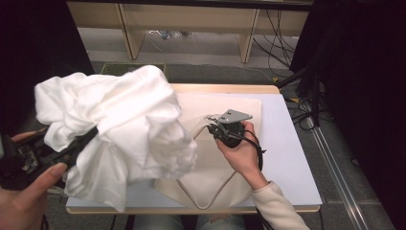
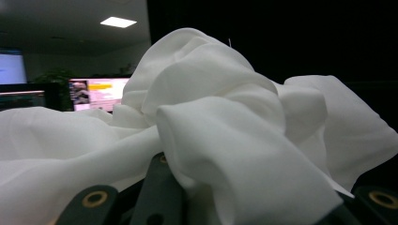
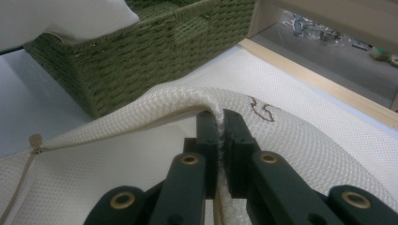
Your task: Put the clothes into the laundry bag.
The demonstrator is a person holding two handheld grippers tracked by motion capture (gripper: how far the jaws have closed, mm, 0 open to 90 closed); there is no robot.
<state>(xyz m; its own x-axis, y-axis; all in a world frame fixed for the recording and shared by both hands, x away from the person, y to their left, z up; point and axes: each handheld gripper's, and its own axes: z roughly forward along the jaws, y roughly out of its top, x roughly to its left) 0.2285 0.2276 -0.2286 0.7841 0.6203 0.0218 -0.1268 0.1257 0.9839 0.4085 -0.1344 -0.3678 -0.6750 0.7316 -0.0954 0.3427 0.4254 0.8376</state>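
Holding a bunched white garment (image 1: pixel 115 129) aloft, left of the mesh laundry bag (image 1: pixel 210 177), the left gripper (image 1: pixel 84 139) is clamped on it. Right gripper (image 1: pixel 214 129), jaws pinched on the bag's rim (image 3: pixel 219 115), lifts the opening, probably for stuffing.

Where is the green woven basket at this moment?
In the right gripper view the green woven basket stands on the table at upper left, just behind the mesh bag. In the high view the white cloth covers most of it.
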